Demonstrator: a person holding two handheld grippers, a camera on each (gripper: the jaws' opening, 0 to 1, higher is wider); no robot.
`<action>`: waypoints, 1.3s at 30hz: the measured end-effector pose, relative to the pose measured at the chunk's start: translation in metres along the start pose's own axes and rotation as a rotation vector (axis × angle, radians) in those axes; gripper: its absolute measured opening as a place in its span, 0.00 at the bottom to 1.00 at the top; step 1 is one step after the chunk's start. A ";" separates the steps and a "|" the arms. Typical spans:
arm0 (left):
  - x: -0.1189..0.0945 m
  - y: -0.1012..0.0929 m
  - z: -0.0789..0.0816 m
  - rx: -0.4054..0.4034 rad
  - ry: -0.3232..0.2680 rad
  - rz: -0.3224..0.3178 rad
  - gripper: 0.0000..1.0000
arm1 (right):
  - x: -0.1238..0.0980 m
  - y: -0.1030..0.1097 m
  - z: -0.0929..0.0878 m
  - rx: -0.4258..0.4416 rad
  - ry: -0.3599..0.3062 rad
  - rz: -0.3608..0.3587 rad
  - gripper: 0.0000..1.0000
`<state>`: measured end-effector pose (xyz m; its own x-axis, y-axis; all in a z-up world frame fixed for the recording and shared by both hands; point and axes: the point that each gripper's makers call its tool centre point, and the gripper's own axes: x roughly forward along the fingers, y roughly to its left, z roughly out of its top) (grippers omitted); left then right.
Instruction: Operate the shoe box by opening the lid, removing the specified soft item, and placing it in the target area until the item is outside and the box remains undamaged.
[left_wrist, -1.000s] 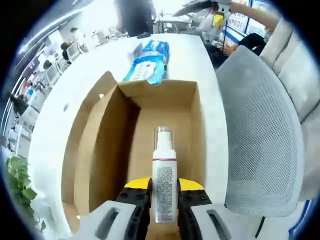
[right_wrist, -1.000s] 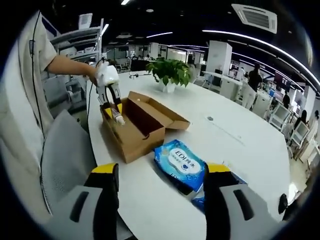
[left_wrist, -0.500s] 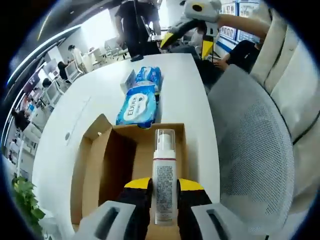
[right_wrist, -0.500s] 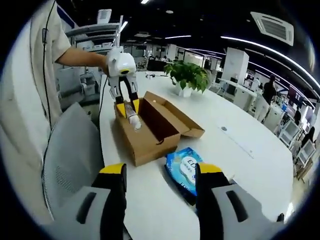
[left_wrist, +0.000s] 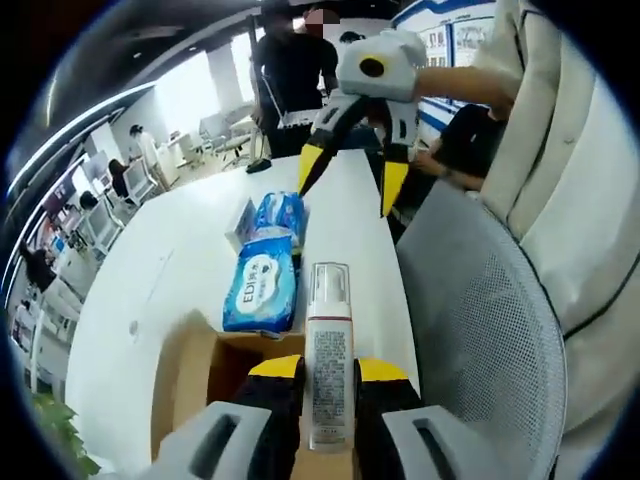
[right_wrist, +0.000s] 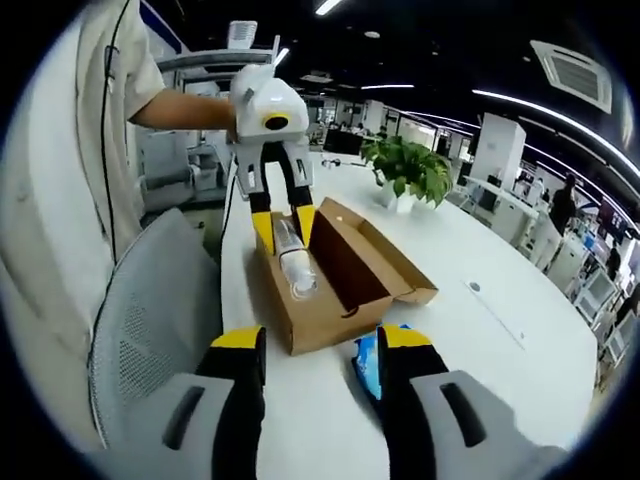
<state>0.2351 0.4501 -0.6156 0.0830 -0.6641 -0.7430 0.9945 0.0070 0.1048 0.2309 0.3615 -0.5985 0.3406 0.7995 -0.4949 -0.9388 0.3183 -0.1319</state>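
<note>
Left tongs (left_wrist: 327, 385) are clamping the pump bottle (left_wrist: 328, 360) above the open shoe box (right_wrist: 335, 275), clearing its walls; right tongs (right_wrist: 318, 345), spread apart and empty, are hovering near the box's end.

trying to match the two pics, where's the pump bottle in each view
Left gripper view: the pump bottle stands bottom centre, clamped between that view's own jaws, cap pointing up.
Right gripper view: it sits upper centre, held by the left gripper over the near end of the open cardboard box.
Shared landmark: the blue wipes pack on the white table.
</note>
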 end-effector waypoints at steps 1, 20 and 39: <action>0.000 -0.001 0.003 0.003 -0.005 -0.003 0.18 | 0.001 0.000 0.001 -0.002 -0.002 0.003 0.40; 0.009 -0.013 0.036 0.015 -0.123 -0.043 0.18 | 0.010 0.017 0.018 -0.044 -0.061 0.090 0.26; 0.019 -0.019 0.030 -0.030 -0.215 -0.085 0.18 | 0.015 0.026 0.028 -0.071 -0.069 0.162 0.17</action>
<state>0.2163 0.4150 -0.6117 -0.0133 -0.8072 -0.5902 0.9990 -0.0355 0.0261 0.2129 0.3962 -0.5851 0.1855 0.8711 -0.4547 -0.9820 0.1482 -0.1168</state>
